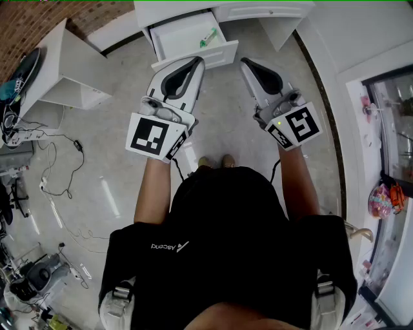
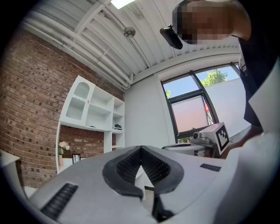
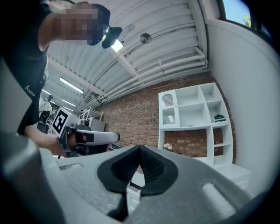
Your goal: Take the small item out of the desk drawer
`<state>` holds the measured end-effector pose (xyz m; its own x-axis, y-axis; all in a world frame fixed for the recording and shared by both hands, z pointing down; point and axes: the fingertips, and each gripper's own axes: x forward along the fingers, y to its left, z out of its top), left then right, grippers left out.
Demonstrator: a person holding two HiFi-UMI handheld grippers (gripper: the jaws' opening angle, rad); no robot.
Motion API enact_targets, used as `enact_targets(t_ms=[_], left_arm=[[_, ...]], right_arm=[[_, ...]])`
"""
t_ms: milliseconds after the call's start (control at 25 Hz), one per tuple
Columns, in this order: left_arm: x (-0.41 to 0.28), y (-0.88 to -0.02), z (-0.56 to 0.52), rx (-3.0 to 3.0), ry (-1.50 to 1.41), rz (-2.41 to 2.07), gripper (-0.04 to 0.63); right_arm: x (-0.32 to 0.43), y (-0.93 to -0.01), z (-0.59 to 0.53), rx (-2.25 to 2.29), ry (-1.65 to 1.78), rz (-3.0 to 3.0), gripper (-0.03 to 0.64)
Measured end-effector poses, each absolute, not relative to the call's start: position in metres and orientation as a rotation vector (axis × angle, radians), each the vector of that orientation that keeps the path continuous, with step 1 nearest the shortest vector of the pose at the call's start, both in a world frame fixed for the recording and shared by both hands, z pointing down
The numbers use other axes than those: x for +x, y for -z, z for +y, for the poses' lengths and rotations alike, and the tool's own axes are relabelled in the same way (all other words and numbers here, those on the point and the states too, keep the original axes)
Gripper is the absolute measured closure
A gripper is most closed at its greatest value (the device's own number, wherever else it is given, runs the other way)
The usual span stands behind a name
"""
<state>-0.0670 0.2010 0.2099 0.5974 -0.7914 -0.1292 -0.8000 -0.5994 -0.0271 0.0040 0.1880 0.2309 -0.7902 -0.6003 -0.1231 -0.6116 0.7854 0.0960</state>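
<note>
Where a brick wall fills the upper left of the head view, one white shelf unit stands on the pale glossy floor, with loose cables trailing below it. At top centre, the white surface has one drawer pulled open, and one small green item lies inside, toward its right side. Two grippers point at that drawer from just below. The left gripper is at the drawer's front edge, fingers pressed together with nothing between them. The right gripper is beside it, fingers likewise closed and empty. One person in a black shirt holds both.
</note>
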Motion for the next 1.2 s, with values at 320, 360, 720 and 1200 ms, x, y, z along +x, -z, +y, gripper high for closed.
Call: enact_targets(t_ms=[320, 360, 720, 1200], left_arm=[[-0.086, -0.207, 0.197, -2.731, -0.168, 1.36, 0.597], [-0.09, -0.207, 0.196, -2.731, -0.17, 1.36, 0.597], [-0.13, -0.218, 0.183, -2.738, -0.166, 1.352, 0.597], [-0.139, -0.237, 0.136, -2.748, -0.102, 1.358, 0.597]], right_arm=[[-0.012, -0.224, 0.183, -0.991, -0.201, 2.87, 0.615], [-0.015, -0.223, 0.182, -0.997, -0.203, 2.869, 0.615], [-0.038, -0.232, 0.177, -1.07, -0.22, 2.869, 0.615], [-0.04, -0.24, 0.126, -1.09, -0.221, 2.857, 0.615]])
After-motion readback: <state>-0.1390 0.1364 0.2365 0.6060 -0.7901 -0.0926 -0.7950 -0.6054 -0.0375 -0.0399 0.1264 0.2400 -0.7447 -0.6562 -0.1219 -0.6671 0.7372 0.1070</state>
